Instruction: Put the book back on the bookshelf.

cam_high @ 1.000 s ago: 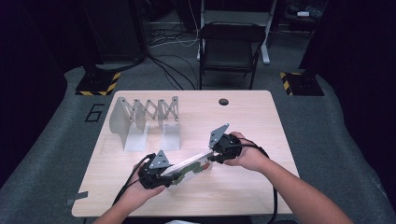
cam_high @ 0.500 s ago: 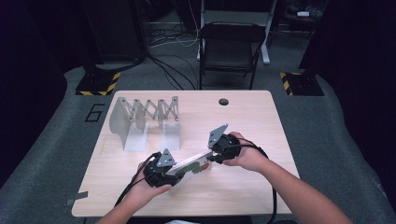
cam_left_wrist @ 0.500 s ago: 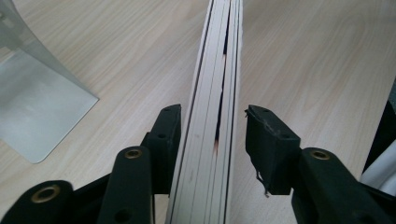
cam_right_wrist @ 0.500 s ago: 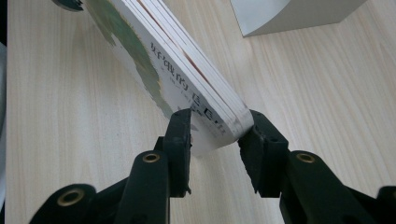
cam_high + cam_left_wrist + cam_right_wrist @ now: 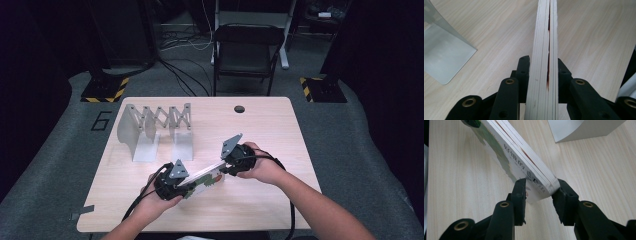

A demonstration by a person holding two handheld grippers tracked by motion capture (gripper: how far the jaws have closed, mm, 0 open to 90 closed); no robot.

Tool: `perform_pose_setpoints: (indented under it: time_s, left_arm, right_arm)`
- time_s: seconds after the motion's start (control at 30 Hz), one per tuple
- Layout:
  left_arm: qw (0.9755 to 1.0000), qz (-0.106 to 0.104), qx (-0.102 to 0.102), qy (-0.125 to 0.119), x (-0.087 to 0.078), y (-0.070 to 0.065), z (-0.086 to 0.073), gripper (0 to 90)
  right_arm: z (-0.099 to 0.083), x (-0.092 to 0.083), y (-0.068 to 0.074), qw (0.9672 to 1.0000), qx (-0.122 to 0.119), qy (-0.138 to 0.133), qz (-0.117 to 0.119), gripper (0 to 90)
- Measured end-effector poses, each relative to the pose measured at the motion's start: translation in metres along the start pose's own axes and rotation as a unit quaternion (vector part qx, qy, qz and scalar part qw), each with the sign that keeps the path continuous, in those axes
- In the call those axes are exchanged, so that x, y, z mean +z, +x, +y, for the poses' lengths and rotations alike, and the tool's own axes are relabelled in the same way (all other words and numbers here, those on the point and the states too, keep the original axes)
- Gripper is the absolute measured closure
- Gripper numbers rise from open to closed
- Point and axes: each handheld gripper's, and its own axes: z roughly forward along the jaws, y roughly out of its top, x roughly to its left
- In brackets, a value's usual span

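Clearly both grippers clamp one thin book (image 5: 202, 178): the left gripper (image 5: 543, 72), its jaws having just closed further, and the right gripper (image 5: 539, 191). Spine print is unreadable; a "6" (image 5: 101, 120) marks the floor.

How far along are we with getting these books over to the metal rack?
Done: both claws have the stack of thin books by its ends. The left claw has just been closing and is clamped on it; the right claw pinches the other end. In hand: the stack is held near the table's front edge. Left: moving it into the expanding metal rack, which holds no books yet.
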Motion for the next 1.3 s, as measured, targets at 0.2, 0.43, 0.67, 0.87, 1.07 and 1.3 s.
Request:
perform_pose_setpoints:
  time_s: [0.2, 0.43, 0.67, 0.87, 1.07, 1.3]
  left_arm:
    - [1.0, -0.002, 0.0, 0.004, -0.0004, 0.0009, 0.0006, 73.4]
    - [0.9999, -0.002, 0.009, 0.013, -0.0008, 0.001, 0.0025, 75.3]
    - [0.9998, -0.002, 0.008, 0.018, -0.0018, 0.0004, 0.0024, 75.7]
    - [0.9997, -0.012, 0.001, 0.019, -0.0024, 0.0041, 0.0013, 75.8]
    - [0.9999, -0.005, 0.005, 0.016, -0.0031, 0.0045, 0.0006, 75.9]
    - [0.9998, -0.004, 0.01, 0.015, -0.006, 0.0062, 0.0002, 76.0]
  right_arm:
    - [0.0006, 0.0008, 0.0, 1.0, 0.006, -0.003, 0.0, 62.6]
    - [0.0022, 0.0026, -0.0012, 1.0, 0.008, -0.005, -0.004, 61.6]
    - [0.0038, 0.004, -0.0016, 0.9999, 0.009, -0.008, -0.002, 60.8]
    - [0.0059, 0.0065, -0.0033, 0.9999, 0.011, -0.011, 0.003, 60.1]
    - [0.0067, 0.0066, -0.0036, 0.9998, 0.018, -0.007, 0.005, 59.9]
    - [0.0091, 0.0096, -0.0016, 0.9997, 0.021, -0.009, -0.003, 56.8]
